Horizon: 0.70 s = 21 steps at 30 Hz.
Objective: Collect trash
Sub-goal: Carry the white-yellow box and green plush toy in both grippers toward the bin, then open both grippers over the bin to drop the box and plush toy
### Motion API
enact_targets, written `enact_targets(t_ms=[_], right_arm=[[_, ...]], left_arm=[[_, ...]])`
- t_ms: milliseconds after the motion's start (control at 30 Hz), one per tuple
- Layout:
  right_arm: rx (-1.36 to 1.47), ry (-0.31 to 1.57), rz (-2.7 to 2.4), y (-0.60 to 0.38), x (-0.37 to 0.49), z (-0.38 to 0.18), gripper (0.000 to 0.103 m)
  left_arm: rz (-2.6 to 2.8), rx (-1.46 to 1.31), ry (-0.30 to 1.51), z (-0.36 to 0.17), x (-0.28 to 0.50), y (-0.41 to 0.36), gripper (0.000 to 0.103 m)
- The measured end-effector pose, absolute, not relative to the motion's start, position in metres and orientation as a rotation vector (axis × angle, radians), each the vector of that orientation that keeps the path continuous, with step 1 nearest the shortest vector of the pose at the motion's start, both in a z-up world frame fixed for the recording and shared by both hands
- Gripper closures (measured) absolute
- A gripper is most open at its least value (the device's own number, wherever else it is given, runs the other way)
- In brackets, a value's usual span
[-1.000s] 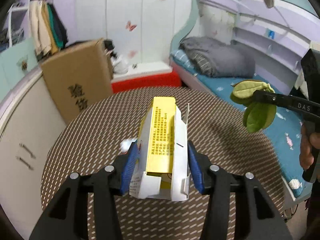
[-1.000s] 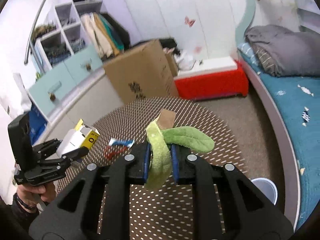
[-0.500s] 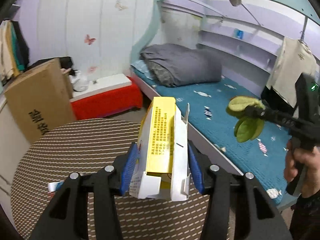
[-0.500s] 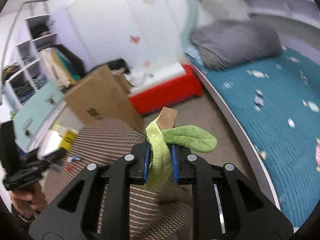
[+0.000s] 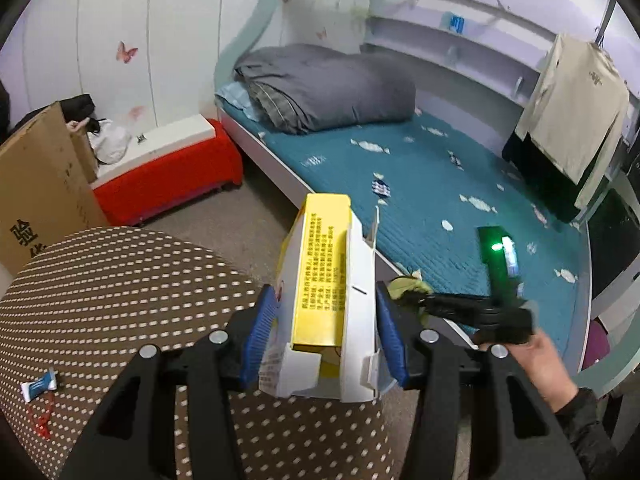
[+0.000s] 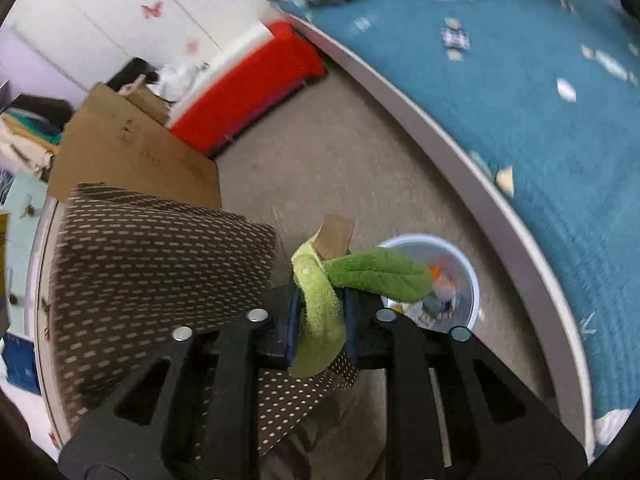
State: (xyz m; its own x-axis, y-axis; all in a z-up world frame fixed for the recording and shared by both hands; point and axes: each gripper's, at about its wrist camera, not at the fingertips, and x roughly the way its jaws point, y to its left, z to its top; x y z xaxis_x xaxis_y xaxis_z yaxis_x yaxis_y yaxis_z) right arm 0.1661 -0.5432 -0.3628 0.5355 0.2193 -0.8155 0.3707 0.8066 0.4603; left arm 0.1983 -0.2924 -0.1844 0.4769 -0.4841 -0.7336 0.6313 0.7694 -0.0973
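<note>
Trash first: yellow-and-white carton (image 5: 328,304) clamped between the blue pads of the left gripper (image 5: 326,332), torn open at the near end, held out past the edge of the round brown dotted table (image 5: 120,292). Rows of small red Chinese print down the yellow face, too tiny to read properly. No brand name legible anywhere on it.

Right gripper (image 6: 320,320) pointing down toward the floor, jaws opening right now, with the green leaves (image 6: 348,276) between them, one pale leaf hanging down through the gap, one darker leaf sticking out sideways. Can't tell if the pads have fully let go. Brown stem tip poking up behind the leaves. Directly past the leaves, a small white trash bin (image 6: 472,276) on the carpet beside the bed, already holding some orange and mixed scraps.

Back on the table, near its left edge in the left wrist view, a small blue-and-white wrapper (image 5: 40,383) with some red bits just beside it. Lettering on the wrapper too small to make out.

Cardboard box (image 5: 36,184) behind the table, with black Chinese characters printed on its side, partly cut off by the table edge.
</note>
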Motion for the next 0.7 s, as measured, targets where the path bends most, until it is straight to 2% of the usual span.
enact_targets(t_ms=[33, 67, 133, 167, 200, 367, 700], right_arm=[[0.674, 1.028, -0.109, -0.548, 0.167, -0.372, 0.039], [0.696, 1.027, -0.125, -0.552, 0.166, -0.38, 0.031], [0.735, 1.024, -0.127, -0.557, 0.165, -0.388, 0.03], [0.743, 1.02, -0.14, -0.561, 0.162, -0.39, 0.023], [0.748, 1.013, -0.147, -0.563, 0.16, -0.389, 0.021], [0.771, 0.967, -0.143, -0.576, 0.144, -0.38, 0.019], [0.777, 0.794, -0.241, -0.61, 0.105, -0.327, 0.014]], left_arm=[[-0.69, 0.201, 0.837, -0.188, 0.2, -0.299, 0.054], [-0.694, 0.209, 0.846, -0.192, 0.202, -0.306, 0.054], [-0.701, 0.224, 0.86, -0.198, 0.205, -0.318, 0.054], [-0.705, 0.235, 0.87, -0.204, 0.207, -0.326, 0.054], [-0.708, 0.24, 0.877, -0.206, 0.208, -0.332, 0.054], [-0.738, 0.28, 0.918, -0.227, 0.209, -0.366, 0.054], [-0.79, 0.356, 1.042, -0.27, 0.211, -0.429, 0.054]])
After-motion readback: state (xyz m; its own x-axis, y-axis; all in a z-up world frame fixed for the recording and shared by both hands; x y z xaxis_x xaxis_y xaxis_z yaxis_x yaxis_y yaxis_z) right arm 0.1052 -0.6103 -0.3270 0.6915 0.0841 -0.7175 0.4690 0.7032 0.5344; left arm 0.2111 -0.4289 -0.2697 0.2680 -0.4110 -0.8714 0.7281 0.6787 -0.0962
